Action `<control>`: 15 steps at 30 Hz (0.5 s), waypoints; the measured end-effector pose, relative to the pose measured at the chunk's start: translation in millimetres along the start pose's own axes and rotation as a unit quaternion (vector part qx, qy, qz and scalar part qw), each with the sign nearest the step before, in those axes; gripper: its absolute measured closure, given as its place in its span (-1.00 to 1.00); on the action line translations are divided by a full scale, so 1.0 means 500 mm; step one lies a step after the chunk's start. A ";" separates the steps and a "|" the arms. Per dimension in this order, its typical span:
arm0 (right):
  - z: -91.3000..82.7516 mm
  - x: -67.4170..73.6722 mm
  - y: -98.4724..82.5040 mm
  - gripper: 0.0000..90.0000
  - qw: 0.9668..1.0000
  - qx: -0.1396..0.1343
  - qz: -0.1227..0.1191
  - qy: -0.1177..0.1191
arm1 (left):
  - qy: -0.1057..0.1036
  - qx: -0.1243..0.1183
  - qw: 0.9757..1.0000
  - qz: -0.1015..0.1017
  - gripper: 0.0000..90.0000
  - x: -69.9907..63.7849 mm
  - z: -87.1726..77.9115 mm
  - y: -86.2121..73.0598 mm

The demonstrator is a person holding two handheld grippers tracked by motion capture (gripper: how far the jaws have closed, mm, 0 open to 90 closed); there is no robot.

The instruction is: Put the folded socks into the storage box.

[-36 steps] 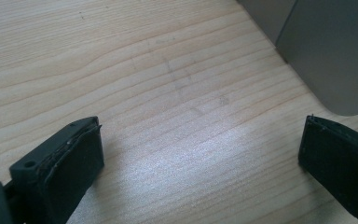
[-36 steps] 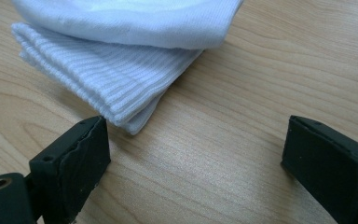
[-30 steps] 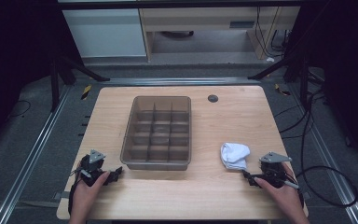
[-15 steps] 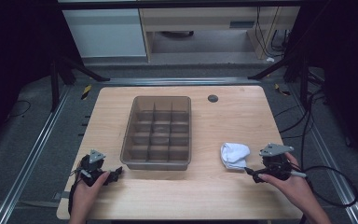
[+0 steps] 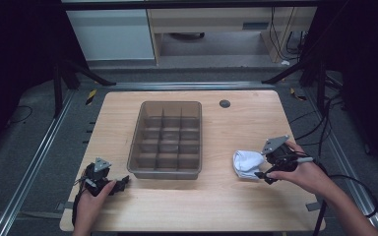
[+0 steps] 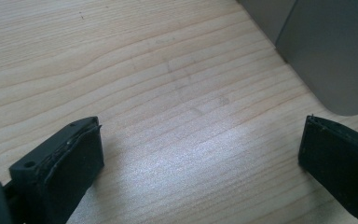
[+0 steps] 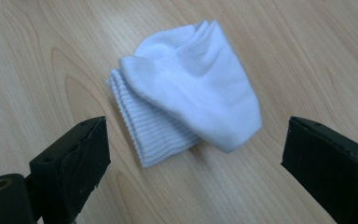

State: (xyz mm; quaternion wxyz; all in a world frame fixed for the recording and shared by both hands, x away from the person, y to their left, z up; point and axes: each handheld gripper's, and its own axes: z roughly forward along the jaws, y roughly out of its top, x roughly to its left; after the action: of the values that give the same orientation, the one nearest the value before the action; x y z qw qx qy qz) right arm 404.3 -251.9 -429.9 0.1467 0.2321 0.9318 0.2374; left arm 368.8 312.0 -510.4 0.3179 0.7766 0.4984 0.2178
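Note:
A folded white sock (image 5: 247,163) lies on the wooden table (image 5: 226,128), right of a grey divided bin (image 5: 169,137). My right gripper (image 5: 262,175) is open right beside the sock, pointing at it. In the right gripper view the sock (image 7: 191,109) lies just ahead of the spread jaws (image 7: 200,168), untouched. My left gripper (image 5: 123,183) rests open near the table's front left, by the bin's near left corner. In the left gripper view bare wood lies between its jaws (image 6: 200,163), and the bin's corner (image 6: 331,56) shows at upper right.
A small dark round cap (image 5: 225,103) sits in the table near the back right. Black cables (image 5: 325,147) trail off the right side. Metal rails (image 5: 34,162) run along the floor at the left. Cabinets (image 5: 113,34) stand beyond the table.
My right gripper has moved left and a little forward, closing in on the sock. The left gripper has stayed where it was.

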 end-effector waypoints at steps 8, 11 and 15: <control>0.024 0.000 0.050 -0.83 0.997 0.044 -0.064 0.028 | 0.000 0.000 1.000 0.000 -1.00 0.000 0.000 0.000; 0.035 -0.003 0.069 -0.83 0.994 0.056 -0.085 0.038 | 0.000 0.000 1.000 0.000 -1.00 0.000 0.000 0.000; 0.052 -0.013 0.095 -0.83 0.990 0.074 -0.110 0.048 | 0.000 0.000 1.000 0.000 -1.00 0.000 0.000 0.000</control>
State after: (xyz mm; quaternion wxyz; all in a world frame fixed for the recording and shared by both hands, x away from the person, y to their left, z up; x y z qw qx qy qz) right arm 437.1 -208.4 -426.6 0.1091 0.1270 0.9726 0.1610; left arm 368.8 312.0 -510.4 0.3179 0.7767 0.4983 0.2178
